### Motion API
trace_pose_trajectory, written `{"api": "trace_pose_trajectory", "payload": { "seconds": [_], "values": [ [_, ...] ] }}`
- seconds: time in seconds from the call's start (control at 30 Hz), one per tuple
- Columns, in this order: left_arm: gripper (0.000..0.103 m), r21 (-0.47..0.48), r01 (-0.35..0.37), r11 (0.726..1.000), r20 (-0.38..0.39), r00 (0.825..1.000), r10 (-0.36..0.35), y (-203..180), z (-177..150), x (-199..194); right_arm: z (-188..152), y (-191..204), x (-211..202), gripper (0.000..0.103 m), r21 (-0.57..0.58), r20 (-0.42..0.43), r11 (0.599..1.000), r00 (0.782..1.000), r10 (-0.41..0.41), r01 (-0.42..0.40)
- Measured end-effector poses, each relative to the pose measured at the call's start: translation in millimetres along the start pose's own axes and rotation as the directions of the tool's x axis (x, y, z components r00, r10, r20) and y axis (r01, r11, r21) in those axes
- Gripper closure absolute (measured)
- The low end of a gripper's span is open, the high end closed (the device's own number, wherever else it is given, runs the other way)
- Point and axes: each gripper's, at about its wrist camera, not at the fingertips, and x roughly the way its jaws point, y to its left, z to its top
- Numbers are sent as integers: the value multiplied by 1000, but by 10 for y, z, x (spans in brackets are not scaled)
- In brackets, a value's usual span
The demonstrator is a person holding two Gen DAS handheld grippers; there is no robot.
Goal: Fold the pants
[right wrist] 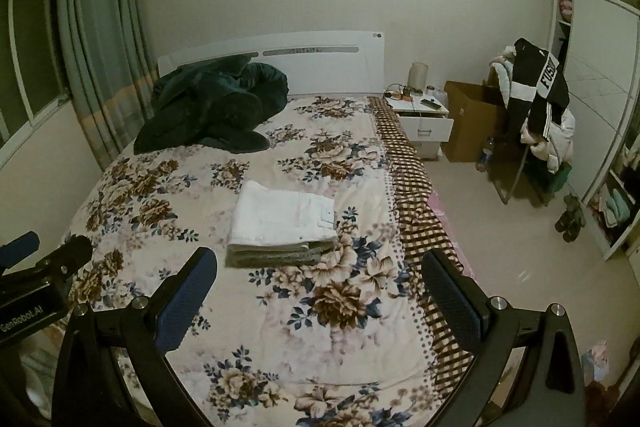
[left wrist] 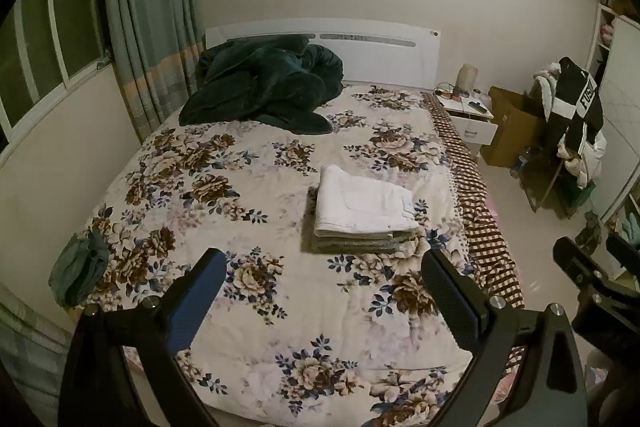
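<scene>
White folded pants lie on top of a small stack of folded grey garments on the floral bedspread; the stack also shows in the right wrist view. My left gripper is open and empty, held above the bed in front of the stack. My right gripper is open and empty too, above the bed's near right part. The right gripper also shows at the right edge of the left wrist view, and the left gripper at the left edge of the right wrist view.
A dark green blanket is heaped by the headboard. A greenish garment lies at the bed's left edge. A nightstand, a cardboard box and a clothes-laden rack stand right of the bed. Curtains hang at left.
</scene>
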Motion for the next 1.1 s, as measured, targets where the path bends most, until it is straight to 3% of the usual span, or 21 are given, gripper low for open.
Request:
{"api": "trace_pose_trajectory", "payload": {
  "seconds": [1.1],
  "values": [
    [3,30,-21,999,36,999,20,-100,-96,-246,-53,-78,-85,0,4,7,999,999,32,-32]
  ]
}}
